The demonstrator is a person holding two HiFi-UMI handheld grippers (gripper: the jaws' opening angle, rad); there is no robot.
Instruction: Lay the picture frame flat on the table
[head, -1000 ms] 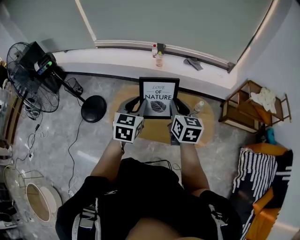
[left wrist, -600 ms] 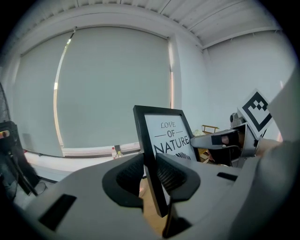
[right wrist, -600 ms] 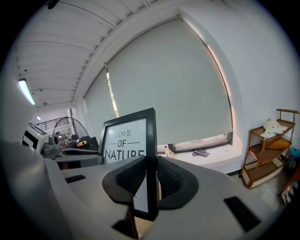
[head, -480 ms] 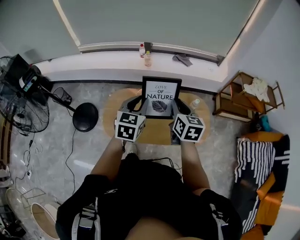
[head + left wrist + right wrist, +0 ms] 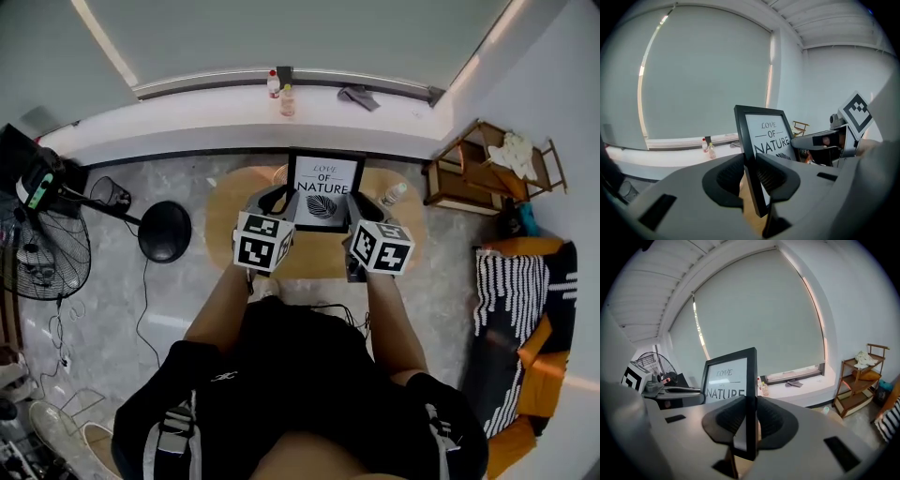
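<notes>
The setting was a domestic living room. It contained a black pedestal fan (image 5: pixel 44 262), a wooden shelf rack (image 5: pixel 472 181), an orange sofa (image 5: pixel 531 412) with a black-and-white striped cushion (image 5: pixel 512 311), and a grey roller blind (image 5: pixel 281 33).

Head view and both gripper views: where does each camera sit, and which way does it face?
Head view: on the person's head, facing steeply down at table and picture frame; arms, left tool, right tool show.
Left gripper view: on the left tool, facing the window blind; its jaws clamp the frame.
Right gripper view: on the right tool, same direction, jaws clamping too.
All three share the frame.
</notes>
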